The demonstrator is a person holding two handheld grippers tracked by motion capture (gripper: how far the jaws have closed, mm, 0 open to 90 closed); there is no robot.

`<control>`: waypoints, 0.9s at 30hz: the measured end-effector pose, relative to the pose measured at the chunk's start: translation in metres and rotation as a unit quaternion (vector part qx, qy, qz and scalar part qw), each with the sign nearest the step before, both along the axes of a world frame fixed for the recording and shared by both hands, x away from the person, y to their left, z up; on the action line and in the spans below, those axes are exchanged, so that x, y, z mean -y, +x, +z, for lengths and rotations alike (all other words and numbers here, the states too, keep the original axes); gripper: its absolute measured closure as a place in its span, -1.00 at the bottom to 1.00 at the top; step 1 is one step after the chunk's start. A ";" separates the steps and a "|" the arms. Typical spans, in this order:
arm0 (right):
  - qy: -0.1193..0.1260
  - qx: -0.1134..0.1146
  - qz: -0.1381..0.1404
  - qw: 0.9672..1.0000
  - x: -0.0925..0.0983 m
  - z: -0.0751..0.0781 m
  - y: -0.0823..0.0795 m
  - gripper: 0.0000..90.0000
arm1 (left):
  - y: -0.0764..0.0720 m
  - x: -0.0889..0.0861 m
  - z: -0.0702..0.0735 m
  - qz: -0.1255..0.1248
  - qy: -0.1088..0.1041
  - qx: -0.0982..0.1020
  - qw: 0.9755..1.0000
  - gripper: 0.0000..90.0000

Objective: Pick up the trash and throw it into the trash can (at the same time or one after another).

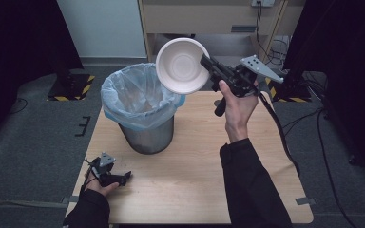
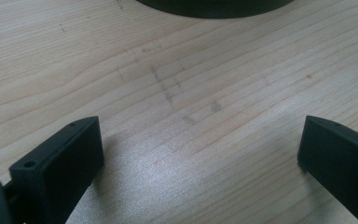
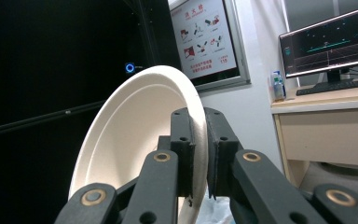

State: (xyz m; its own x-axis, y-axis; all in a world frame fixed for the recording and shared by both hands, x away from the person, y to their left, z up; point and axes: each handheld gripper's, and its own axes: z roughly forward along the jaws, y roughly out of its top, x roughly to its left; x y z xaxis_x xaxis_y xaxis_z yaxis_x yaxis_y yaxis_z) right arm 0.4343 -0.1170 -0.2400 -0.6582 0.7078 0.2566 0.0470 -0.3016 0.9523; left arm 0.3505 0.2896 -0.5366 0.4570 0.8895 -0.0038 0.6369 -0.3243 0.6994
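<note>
The right gripper [image 1: 208,64] is raised above the far side of the table [image 1: 195,161], and its fingers [image 3: 182,140] are clamped on the rim of a white bowl [image 1: 181,65]. One finger sits inside the rim, the other outside. The bowl is tipped on edge, its hollow facing the high view, and it hangs just above and beside the bin [image 1: 142,111], which stands on the table lined with a pale blue bag [image 1: 123,95].

The left gripper [image 1: 123,177] rests low at the near left corner of the table, well apart from the bowl. Its fingers [image 2: 60,163] are spread wide with bare wood between them, and the dark base of the bin lies beyond their tips.
</note>
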 end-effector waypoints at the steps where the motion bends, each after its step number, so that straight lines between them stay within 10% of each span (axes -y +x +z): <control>1: 0.000 0.000 0.000 1.000 -0.003 0.000 0.001 0.86 | 0.000 0.000 0.000 0.000 0.000 0.000 1.000 -1.00; 27: 0.002 -0.017 -0.002 1.000 -0.082 -0.027 0.034 0.86 | 0.000 0.000 0.000 0.000 0.000 0.000 1.000 -1.00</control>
State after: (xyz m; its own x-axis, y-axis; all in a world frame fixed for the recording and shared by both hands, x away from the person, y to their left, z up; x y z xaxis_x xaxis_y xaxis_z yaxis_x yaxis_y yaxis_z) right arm 0.4679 -0.0354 -0.2669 -0.6469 0.7087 0.2816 0.0775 -0.3062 0.9488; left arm 0.3505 0.2896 -0.5366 0.4571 0.8894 -0.0045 0.6370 -0.3238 0.6996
